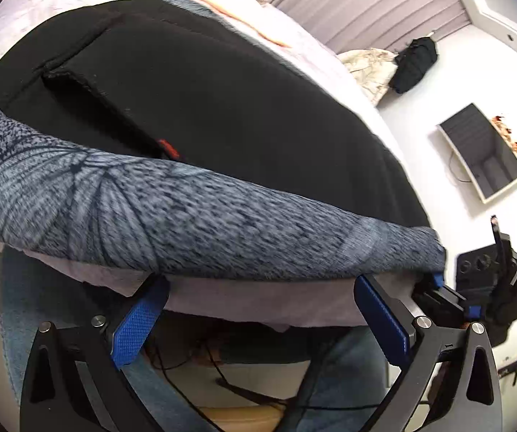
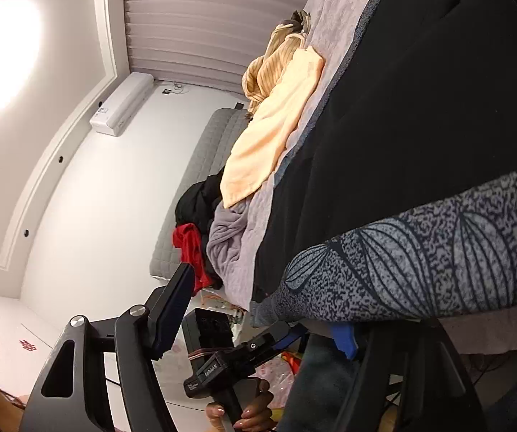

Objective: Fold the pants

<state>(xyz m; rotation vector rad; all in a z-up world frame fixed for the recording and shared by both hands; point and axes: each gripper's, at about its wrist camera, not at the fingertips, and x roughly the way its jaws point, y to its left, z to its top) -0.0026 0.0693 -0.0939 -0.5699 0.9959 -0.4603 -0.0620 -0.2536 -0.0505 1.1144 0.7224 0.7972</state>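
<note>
Left wrist view: the black pants (image 1: 222, 82) lie spread on the bed (image 1: 42, 10), filling the frame from 9 to 3 o'clock, a grey patterned waistband (image 1: 186, 216) nearest. The left gripper (image 1: 258, 309) gapes wide under the edge, gripping nothing.

Right wrist view: the right gripper (image 2: 258, 320) stands apart, nothing visibly pinched; waistband at 4 o'clock. Soft, light, floppy knit; the waistband corners look best to take.

Your pants (image 1: 222, 100) are plain black with 1 small red tag; the band (image 1: 186, 212) along their near edge is speckled grey-blue with dark leaf-vein lines. Your left gripper (image 1: 258, 309) is black with blue textured pads (image 1: 136, 324). The bed cover (image 1: 244, 298) is pale lilac-grey. Far off you have a peach cloth (image 2: 276, 122), mustard ribbed fabric (image 2: 269, 68) and a red garment (image 2: 190, 244).
</note>
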